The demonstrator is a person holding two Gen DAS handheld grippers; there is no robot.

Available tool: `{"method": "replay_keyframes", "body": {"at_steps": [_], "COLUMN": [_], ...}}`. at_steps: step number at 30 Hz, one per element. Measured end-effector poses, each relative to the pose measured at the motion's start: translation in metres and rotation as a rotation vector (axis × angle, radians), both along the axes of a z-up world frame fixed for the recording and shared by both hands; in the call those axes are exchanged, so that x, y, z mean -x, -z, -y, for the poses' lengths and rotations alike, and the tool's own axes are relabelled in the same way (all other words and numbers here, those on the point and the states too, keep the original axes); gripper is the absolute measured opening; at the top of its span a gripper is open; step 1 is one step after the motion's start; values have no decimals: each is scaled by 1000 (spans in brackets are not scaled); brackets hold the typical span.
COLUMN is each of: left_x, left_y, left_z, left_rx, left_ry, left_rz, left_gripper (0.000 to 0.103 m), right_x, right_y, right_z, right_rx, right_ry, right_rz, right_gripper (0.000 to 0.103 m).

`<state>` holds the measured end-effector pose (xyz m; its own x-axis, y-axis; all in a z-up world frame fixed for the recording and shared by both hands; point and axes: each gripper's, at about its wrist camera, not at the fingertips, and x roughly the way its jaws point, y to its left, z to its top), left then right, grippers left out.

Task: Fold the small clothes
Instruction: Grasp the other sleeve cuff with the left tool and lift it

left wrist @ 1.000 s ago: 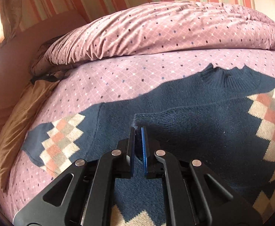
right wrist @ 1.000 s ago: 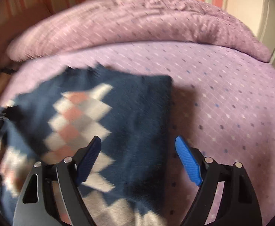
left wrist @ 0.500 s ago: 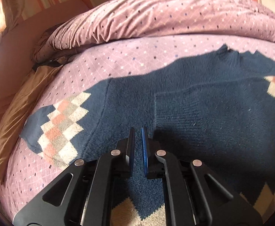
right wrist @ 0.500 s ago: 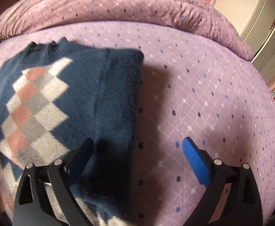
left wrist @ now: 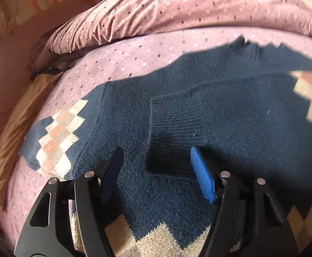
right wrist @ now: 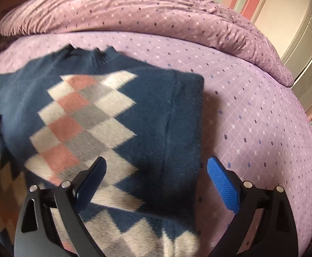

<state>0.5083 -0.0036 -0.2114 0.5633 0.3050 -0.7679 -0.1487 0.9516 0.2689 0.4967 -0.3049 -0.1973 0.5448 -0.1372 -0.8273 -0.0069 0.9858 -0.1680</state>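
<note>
Sweater (right wrist: 160,115) hem beyond frame edge

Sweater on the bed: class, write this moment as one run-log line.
sweater: flat on bed, sleeve folded in | left hand-held gripper: opening, empty | right hand-held gripper: open, empty

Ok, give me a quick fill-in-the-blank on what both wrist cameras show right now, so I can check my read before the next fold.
1. The sweater is mostly navy with a pattern of ____ shapes.
2. It lies on a bedspread coloured ____.
3. The right gripper holds ____ between its fingers.
4. The left gripper is opening above the ribbed ____ of a folded-in sleeve.

Missing words: diamond; purple; nothing; cuff
</note>
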Motion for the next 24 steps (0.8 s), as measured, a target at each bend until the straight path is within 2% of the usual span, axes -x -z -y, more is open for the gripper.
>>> {"method": "replay_keyframes", "body": {"at_steps": [1, 3, 4, 8, 11, 12, 15, 17, 21, 24], "left_x": [3, 13, 18, 43, 61, 66, 78, 82, 82, 81], "left_y": [-5, -22, -30, -58, -59, -54, -36, -28, -20, -10], "left_z": [-3, -15, -27, -98, -190, -232, -321, -357, -397, -422], "left_rx": [17, 14, 18, 22, 27, 37, 13, -1, 27, 109], "left_ry": [7, 9, -1, -61, -165, -230, -367, -388, -383, -400], "left_rz": [17, 73, 96, 178, 190, 176, 126, 119, 123, 124], "left_gripper": [65, 78, 81, 95, 95, 95, 95, 95, 95, 95], "right_x": [2, 3, 3, 0, -1, -1, -1, -1, -3, -5], "right_y": [-5, -15, -20, -33, -35, -35, -34, -34, -32, -33], "right_z": [-4, -13, -20, -55, -85, -93, -125, -140, -170, -187], "right_rx": [-12, -31, -33, -46, -38, -41, -52, -37, -22, -18], "right_ry": [-2, -14, -25, -78, -115, -126, -170, -193, -225, -235], "right_rz": [14, 41, 51, 73, 71, 67, 49, 45, 41, 45], "right_gripper": [96, 96, 96, 96, 96, 96, 96, 96, 96, 96]}}
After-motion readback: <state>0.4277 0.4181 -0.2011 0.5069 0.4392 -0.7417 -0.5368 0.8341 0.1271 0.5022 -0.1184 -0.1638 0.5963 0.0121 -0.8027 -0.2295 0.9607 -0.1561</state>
